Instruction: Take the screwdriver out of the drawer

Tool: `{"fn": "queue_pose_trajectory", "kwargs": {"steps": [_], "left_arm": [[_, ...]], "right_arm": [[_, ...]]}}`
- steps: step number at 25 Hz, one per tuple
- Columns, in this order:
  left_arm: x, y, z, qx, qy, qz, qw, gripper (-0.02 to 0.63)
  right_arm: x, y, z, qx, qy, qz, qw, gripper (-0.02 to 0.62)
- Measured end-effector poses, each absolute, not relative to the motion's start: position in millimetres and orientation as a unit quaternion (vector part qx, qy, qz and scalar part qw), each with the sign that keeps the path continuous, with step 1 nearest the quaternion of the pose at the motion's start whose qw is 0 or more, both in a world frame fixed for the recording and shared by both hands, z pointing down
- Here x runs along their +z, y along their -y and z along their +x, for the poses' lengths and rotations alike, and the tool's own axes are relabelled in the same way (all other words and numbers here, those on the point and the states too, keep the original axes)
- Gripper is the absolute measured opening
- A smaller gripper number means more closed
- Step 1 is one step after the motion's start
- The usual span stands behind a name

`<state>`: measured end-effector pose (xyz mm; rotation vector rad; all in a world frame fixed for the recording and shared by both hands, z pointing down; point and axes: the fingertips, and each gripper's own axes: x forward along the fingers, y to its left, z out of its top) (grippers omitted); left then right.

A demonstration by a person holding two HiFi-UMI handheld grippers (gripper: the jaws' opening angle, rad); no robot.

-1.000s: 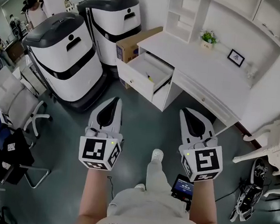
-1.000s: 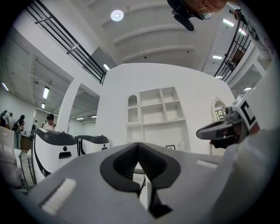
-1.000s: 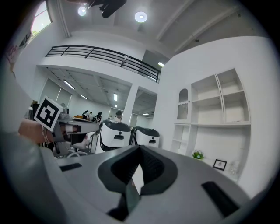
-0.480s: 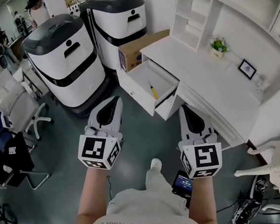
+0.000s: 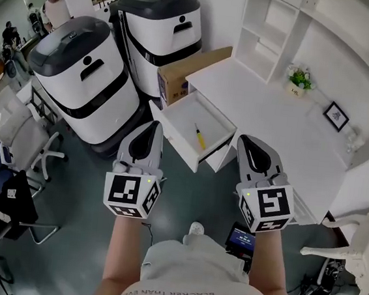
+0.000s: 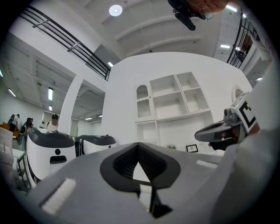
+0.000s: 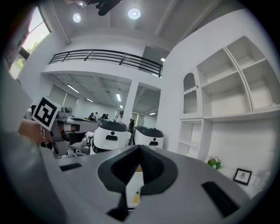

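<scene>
The yellow-handled screwdriver (image 5: 200, 137) lies inside the open white drawer (image 5: 173, 130) of the white desk (image 5: 273, 113). Both grippers are held level side by side in front of the drawer, each empty. My left gripper (image 5: 153, 124) is shut, with its tip over the drawer's near left edge. My right gripper (image 5: 246, 140) is shut too, just right of the drawer's corner. In the right gripper view the screwdriver (image 7: 136, 197) shows through the gap below the closed jaws of the right gripper (image 7: 140, 148). The left gripper (image 6: 139, 146) points at the shelves.
Two large white-and-dark machines (image 5: 81, 74) (image 5: 164, 30) stand left of the desk, with a cardboard box (image 5: 179, 77) wedged beside the drawer. Office chairs (image 5: 15, 139) are at the left. A shelf unit (image 5: 275, 29), a plant (image 5: 301, 77) and a picture frame (image 5: 336, 116) sit on the desk.
The person has walked toward the desk, so the drawer and screwdriver now lie right at the gripper tips. Both grippers stayed shut and side by side.
</scene>
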<state>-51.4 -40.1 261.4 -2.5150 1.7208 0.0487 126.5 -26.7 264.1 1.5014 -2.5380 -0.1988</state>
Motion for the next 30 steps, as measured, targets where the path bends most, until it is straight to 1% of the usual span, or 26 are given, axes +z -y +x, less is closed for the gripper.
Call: {"fn": "queue_pose_trajectory", "kwargs": {"steps": [15,21,28,29,30], "left_arm": [[285.5,79.9,-55.9,0.013,-0.580,-0.814,0.022,0.003],[291.3,118.9,-58.2,0.010,-0.573,-0.819,0.015,0.003],[296.4,179.9,-64.2,0.008,-0.559,-0.829,0.010,0.003],[296.3,189.2,-66.1,0.009,-0.558,-0.830,0.009,0.003],[296.2,198.3,-68.1,0.009,-0.557,-0.830,0.008,0.003]], "right_arm": [[288.5,74.0,118.9,-0.054,0.863,0.489,0.119,0.006],[296.4,111.7,120.7,-0.040,0.853,0.506,0.124,0.006],[303.1,171.0,116.5,0.000,0.847,0.519,0.111,0.008],[302.8,179.6,113.6,0.004,0.849,0.517,0.109,0.020],[302.5,188.2,110.2,0.009,0.851,0.514,0.107,0.091]]}}
